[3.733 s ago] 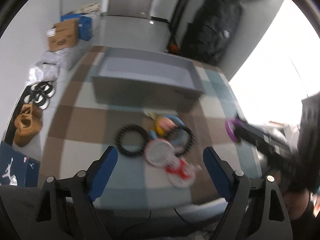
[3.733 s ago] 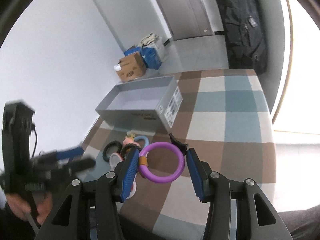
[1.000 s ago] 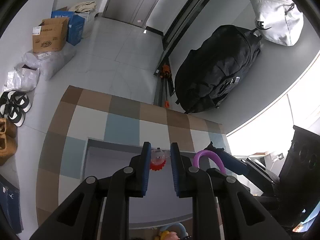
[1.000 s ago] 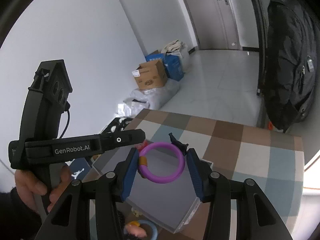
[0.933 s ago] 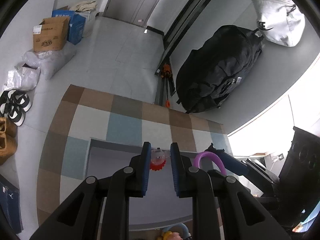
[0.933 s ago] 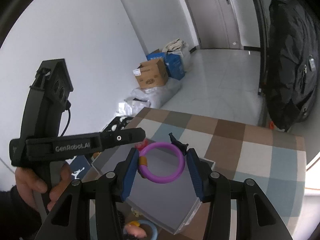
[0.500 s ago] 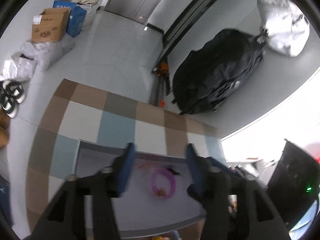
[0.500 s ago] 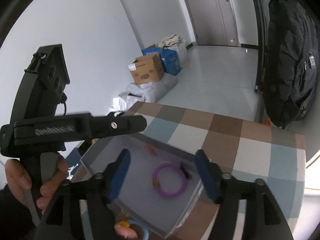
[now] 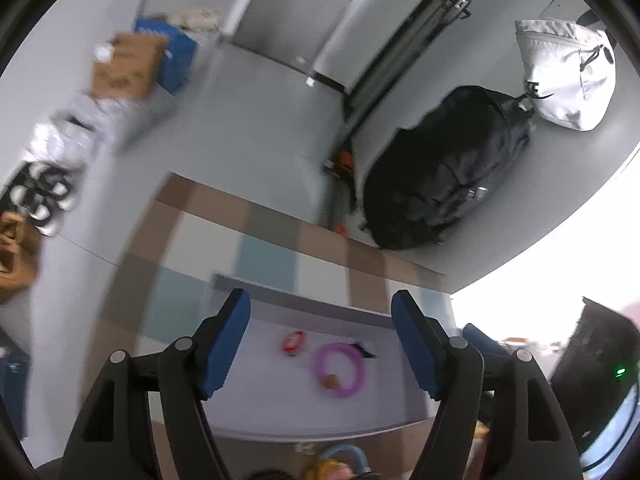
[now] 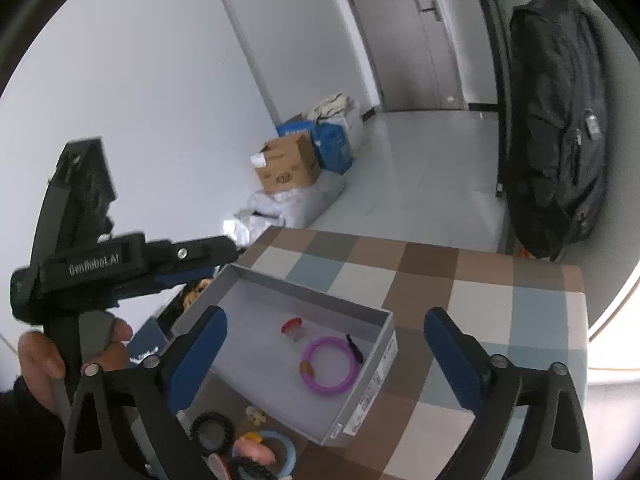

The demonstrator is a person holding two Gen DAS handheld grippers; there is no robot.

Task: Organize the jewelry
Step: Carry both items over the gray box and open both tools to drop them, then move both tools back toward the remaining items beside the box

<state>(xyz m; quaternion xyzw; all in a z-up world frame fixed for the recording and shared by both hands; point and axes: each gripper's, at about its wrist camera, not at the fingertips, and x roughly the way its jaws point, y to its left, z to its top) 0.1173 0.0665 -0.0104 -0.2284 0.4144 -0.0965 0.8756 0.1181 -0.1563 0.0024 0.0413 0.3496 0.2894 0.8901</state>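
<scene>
From the left wrist view, the left gripper [image 9: 320, 312] hangs over a grey box [image 9: 280, 396] with its blue-padded jaws spread wide and nothing between them; they have just been opening. On the box floor, in the gap between the jaws, lie two pieces. The red ring [image 9: 293, 342] is small, a bright red loop lying near the far wall of the box. Just beside it, toward the right wall, lies the purple ring [image 9: 339, 369], a larger smooth band of lilac-pink with a small tan bead on its near side and a thin black tag [image 9: 362, 350] at its far side. This view is blurred, so finer detail is lost. Past the near wall of the box, at the bottom edge, parts of a light blue ring [image 9: 344, 450] and something yellow show. The box sits on a checkered mat [image 9: 260, 248] of brown, white and pale blue squares.

From the right wrist view, the right gripper [image 10: 324, 344] also stands wide, empty, its jaws having just opened. The purple ring [image 10: 329, 366] lies flat near the right wall of the box [image 10: 360, 400], tan bead toward the left, black tag at its upper right. The red ring [image 10: 293, 326] sits just beside it, nearer the box's middle, with a clear part under its red top. Outside the near wall lie a black ridged ring [image 10: 212, 428], a light blue ring [image 10: 280, 450] and a small yellow piece [image 10: 256, 414]. At left a hand [image 10: 40, 364] holds the left gripper's black handle.
</scene>
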